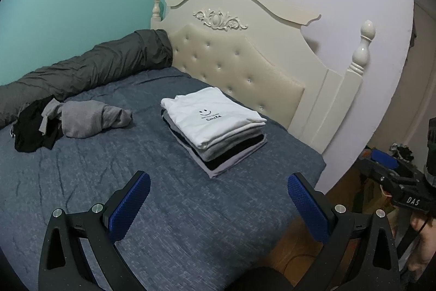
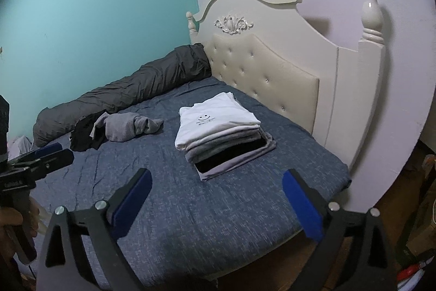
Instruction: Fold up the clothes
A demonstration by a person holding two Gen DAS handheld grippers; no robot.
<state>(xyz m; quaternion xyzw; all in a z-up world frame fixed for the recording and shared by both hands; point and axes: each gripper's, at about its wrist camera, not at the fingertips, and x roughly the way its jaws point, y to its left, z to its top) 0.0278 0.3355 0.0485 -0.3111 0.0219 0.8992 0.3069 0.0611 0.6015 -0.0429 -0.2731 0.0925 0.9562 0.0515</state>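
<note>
A stack of folded clothes (image 1: 215, 130) (image 2: 223, 138) lies on the blue bed, topped by a white shirt with a smiley print. Left of it lie a crumpled grey garment (image 1: 90, 119) (image 2: 128, 126) and a crumpled black garment (image 1: 32, 130) (image 2: 84, 134). My left gripper (image 1: 218, 184) hovers open over the near part of the bed, nothing between its blue pads. My right gripper (image 2: 216, 182) is also open and empty, short of the stack. Each gripper shows at the edge of the other's view: the right gripper (image 1: 397, 176), the left gripper (image 2: 41, 162).
A rolled dark grey duvet (image 1: 81, 70) (image 2: 130, 89) runs along the teal wall. The cream tufted headboard (image 1: 245, 59) (image 2: 272, 72) stands behind the stack. The bed (image 1: 190, 209) (image 2: 218, 209) ends at the right over a wooden floor (image 1: 294, 244). Clutter sits at the far right.
</note>
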